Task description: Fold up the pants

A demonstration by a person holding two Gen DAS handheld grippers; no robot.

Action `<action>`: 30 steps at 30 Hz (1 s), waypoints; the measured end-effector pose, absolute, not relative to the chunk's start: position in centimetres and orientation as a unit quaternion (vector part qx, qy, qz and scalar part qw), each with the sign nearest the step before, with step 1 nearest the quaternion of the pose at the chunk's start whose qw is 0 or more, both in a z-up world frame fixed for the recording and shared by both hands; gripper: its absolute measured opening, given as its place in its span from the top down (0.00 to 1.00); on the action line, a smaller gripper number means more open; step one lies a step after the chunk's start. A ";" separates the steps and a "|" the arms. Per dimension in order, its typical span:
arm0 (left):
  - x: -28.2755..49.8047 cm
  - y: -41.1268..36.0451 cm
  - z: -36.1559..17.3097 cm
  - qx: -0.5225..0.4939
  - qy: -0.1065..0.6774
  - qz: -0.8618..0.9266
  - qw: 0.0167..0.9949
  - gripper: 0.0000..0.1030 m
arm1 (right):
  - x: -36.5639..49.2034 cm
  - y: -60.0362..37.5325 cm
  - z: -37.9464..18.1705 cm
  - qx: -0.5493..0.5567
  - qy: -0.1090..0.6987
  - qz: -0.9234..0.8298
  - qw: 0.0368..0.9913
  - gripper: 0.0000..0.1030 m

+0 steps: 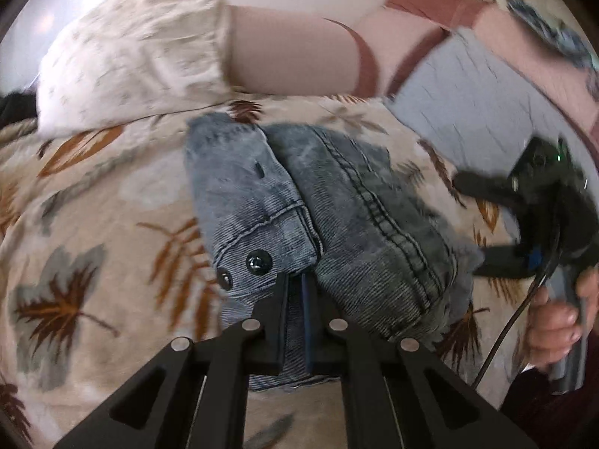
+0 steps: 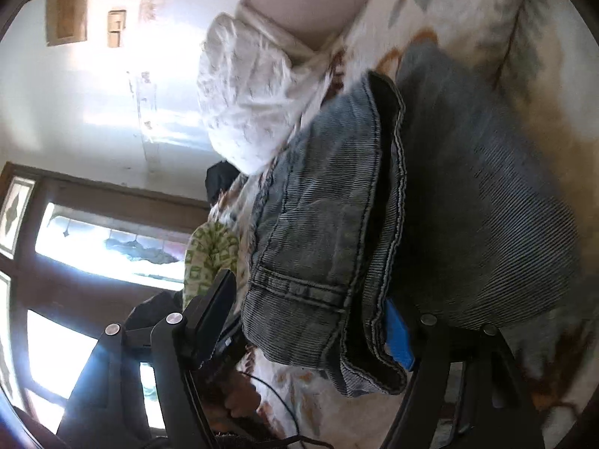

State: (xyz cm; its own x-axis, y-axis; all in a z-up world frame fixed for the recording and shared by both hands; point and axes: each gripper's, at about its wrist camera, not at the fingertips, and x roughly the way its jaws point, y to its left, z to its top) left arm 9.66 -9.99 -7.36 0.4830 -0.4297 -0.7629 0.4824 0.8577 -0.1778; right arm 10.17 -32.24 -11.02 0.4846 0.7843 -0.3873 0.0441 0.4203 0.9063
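Note:
Grey-blue denim pants (image 1: 337, 187) lie folded on a leaf-patterned bed cover (image 1: 93, 194). My left gripper (image 1: 297, 280) is shut on the waistband edge, beside two dark buttons (image 1: 258, 262). At the right of the left wrist view, a hand (image 1: 554, 318) holds my right gripper (image 1: 473, 224), which stands open at the pants' right edge. In the right wrist view the picture is rolled. There the right gripper (image 2: 307, 295) stands wide open around a thick fold of the pants (image 2: 318, 187). Its blue pad (image 2: 398, 336) lies beside the hem and its other finger is clear of the cloth.
A white patterned pillow (image 1: 131, 60) and a pink cushion (image 1: 292, 52) lie behind the pants. A pale blue quilted piece (image 1: 460, 104) is at the back right. In the right wrist view, a green patterned cloth (image 2: 209, 250) lies at the bed's edge, with windows (image 2: 93, 243) beyond.

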 end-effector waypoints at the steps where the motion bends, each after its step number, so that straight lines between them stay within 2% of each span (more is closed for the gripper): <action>1: 9.5 -10.6 -7.5 0.039 0.432 -0.267 0.861 0.95 | 10.0 -33.0 -10.7 0.473 0.430 0.253 0.726 0.29; 3: 9.2 -11.9 -7.7 0.058 0.428 -0.271 0.860 0.95 | 9.7 -33.7 -10.4 0.467 0.423 0.247 0.736 0.30; 5: 9.2 -12.6 -7.7 0.071 0.423 -0.272 0.861 0.95 | 9.6 -34.4 -9.9 0.438 0.423 0.238 0.756 0.55; 6: 9.1 -12.9 -7.8 0.070 0.422 -0.277 0.861 0.95 | 9.5 -34.6 -9.8 0.422 0.426 0.231 0.766 0.74; 10: 9.3 -14.2 -7.7 0.075 0.418 -0.288 0.858 0.95 | 9.2 -35.3 -9.1 0.372 0.424 0.195 0.802 0.78; 14: 9.6 -14.9 -7.9 0.064 0.418 -0.290 0.859 0.94 | 9.1 -36.1 -7.5 0.322 0.401 0.157 0.843 0.79; 15: 9.8 -14.8 -7.9 0.060 0.417 -0.289 0.860 0.90 | 9.4 -36.1 -7.6 0.311 0.404 0.148 0.847 0.79; 17: 10.1 -14.6 -7.9 0.056 0.421 -0.291 0.857 0.88 | 10.2 -36.0 -9.0 0.265 0.427 0.102 0.858 0.78; 19: 10.2 -14.2 -7.7 0.057 0.424 -0.293 0.855 0.83 | 11.3 -35.7 -10.8 0.240 0.453 0.076 0.855 0.67; 20: 10.2 -13.8 -7.4 0.052 0.425 -0.293 0.855 0.80 | 12.2 -35.6 -12.2 0.233 0.478 0.071 0.844 0.66; 23: 10.5 -12.7 -6.5 0.031 0.427 -0.300 0.853 0.69 | 12.2 -36.0 -12.2 0.229 0.479 0.076 0.844 0.60; 25: 10.5 -11.9 -5.7 0.025 0.415 -0.290 0.862 0.58 | 11.6 -36.2 -11.2 0.210 0.477 0.062 0.851 0.44; 26: 10.4 -11.6 -5.2 0.026 0.409 -0.286 0.866 0.54 | 11.2 -36.4 -10.6 0.201 0.471 0.047 0.858 0.42; 30: 10.1 -10.8 -4.3 0.021 0.403 -0.292 0.867 0.54 | 9.1 -38.5 -7.8 0.224 0.410 0.035 0.883 0.42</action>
State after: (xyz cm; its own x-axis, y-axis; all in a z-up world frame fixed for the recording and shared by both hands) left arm 10.15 -10.84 -4.26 0.5050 -0.4903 -0.7103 0.5238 0.8282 -0.1993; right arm 9.12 -38.47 -7.78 0.6611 0.2458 -0.7089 0.1215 0.8972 0.4245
